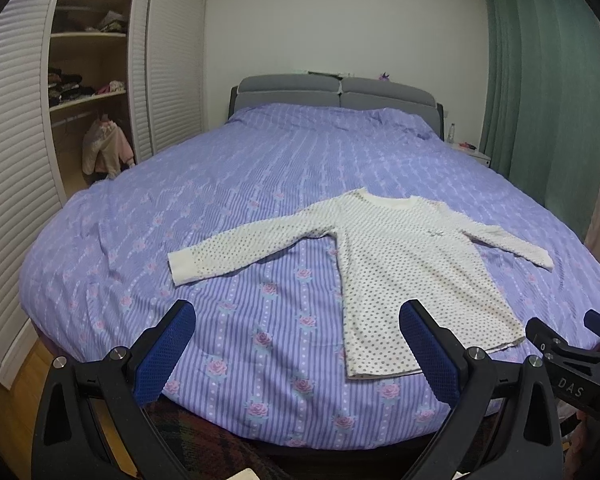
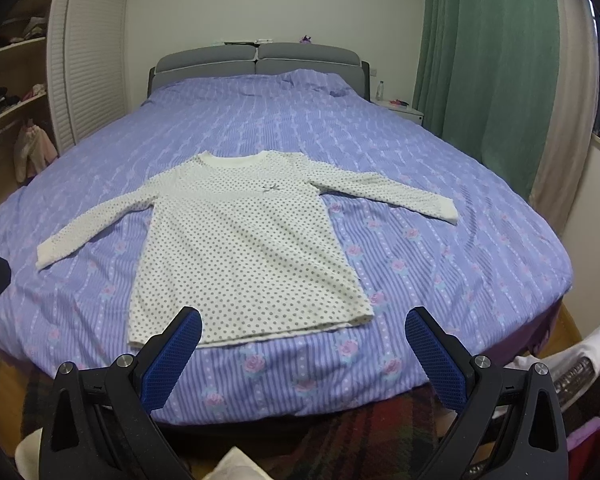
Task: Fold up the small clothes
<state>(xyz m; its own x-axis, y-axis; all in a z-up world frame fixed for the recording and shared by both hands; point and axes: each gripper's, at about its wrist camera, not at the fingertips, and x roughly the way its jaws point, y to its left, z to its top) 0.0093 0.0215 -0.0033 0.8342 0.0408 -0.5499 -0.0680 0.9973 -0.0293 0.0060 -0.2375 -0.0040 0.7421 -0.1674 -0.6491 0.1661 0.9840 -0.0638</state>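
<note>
At the foot of the bed, the left gripper point(image 1: 296, 344) and the right gripper point(image 2: 303, 348) hang above the near edge of the mattress, each with its 2 blue-padded fingers spread wide and nothing between them. They are held back and apart, probably so that both cameras take in the whole garment before any grasp is chosen.

Just beyond them the polka-dot shirt point(image 2: 240, 240) lies face up on the striped purple bedcover point(image 2: 440, 184), hem toward the grippers and neckline toward the headboard. Its body is flat and the left sleeve point(image 1: 236, 246) and right sleeve point(image 2: 384, 190) are stretched out to either side, a layout that suits folding: each cuff lies within reach of the gripper on its own side. No fold is made yet, so the task looks to be at its start.

Farther off stand the grey headboard point(image 2: 256, 56), an open wardrobe point(image 1: 88, 80) with stacked clothes, and green curtains point(image 2: 488, 60).
</note>
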